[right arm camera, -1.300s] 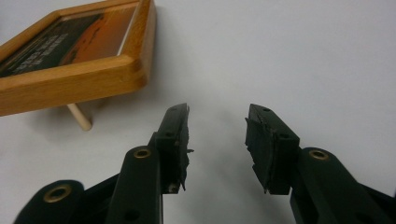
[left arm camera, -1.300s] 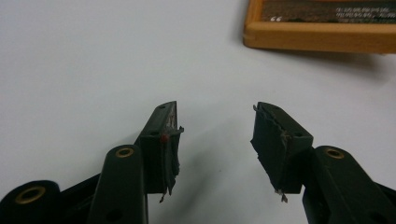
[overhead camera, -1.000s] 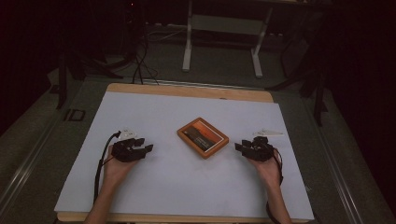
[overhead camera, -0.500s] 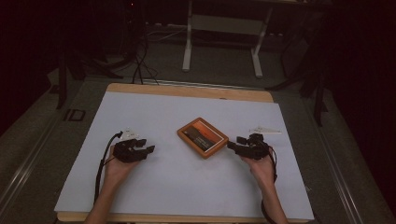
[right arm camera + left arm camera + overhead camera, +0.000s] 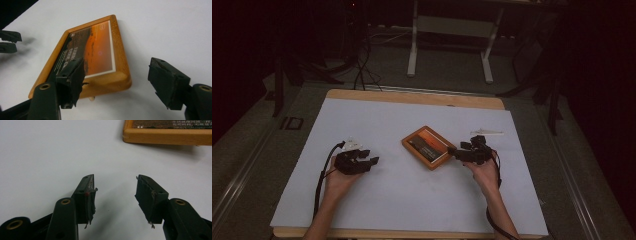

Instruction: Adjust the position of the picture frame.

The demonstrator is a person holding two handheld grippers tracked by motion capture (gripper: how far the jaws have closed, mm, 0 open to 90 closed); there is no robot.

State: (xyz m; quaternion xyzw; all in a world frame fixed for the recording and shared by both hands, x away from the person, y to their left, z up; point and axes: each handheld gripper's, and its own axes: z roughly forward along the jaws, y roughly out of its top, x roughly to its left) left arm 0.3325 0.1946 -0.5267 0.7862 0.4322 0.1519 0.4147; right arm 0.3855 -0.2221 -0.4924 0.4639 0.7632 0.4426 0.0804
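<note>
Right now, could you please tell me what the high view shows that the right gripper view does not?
High view: both forearms, the white table cover and a pale slim object beyond the right gripper. Right gripper view: the wooden picture frame's sunset print, its corner between jaws that have just been opening. Shared: the frame and left gripper.

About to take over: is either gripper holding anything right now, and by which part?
Nothing is held. The right gripper has just been opening around the frame's near corner without pressing; the left gripper is open over bare table.
</note>
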